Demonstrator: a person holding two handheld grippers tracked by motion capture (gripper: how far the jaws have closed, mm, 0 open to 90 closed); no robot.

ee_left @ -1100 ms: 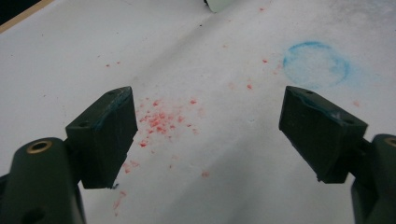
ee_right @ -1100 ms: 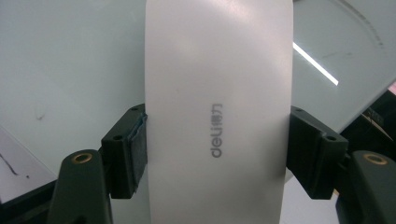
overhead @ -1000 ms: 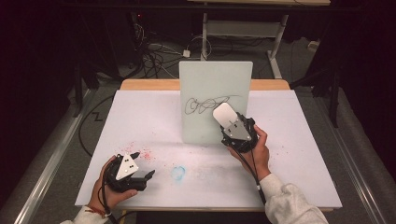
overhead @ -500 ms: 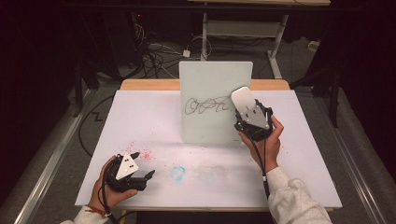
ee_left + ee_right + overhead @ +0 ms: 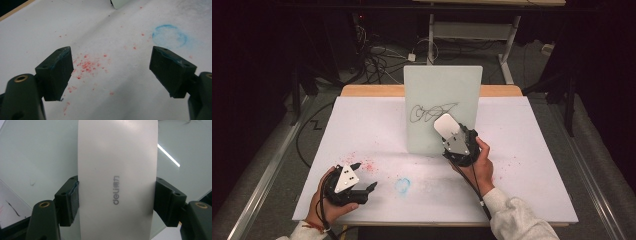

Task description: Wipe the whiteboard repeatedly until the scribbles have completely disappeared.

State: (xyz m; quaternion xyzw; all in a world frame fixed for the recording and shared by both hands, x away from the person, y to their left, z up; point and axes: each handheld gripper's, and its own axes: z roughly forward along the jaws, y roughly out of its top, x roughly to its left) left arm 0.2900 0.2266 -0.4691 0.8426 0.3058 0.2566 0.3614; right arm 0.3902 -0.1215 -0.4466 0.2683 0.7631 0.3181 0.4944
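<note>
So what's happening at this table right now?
A person is wiping a small whiteboard that stands upright on the table. The right gripper clamps a white eraser and presses it against the board, just below a black scribble. The left gripper rests open and empty near some red specks and a blue smudge.

White eraser (image 5: 117, 180) w/ grey "deli" print; pale grey-green board (image 5: 443, 90) w/ black scribble (image 5: 432, 112); white worktop (image 5: 362, 125) w/ red specks (image 5: 86, 65) & 1 blue smudged ring (image 5: 170, 37); both tools black, blue smears on left tool (image 5: 111, 72) pads
</note>
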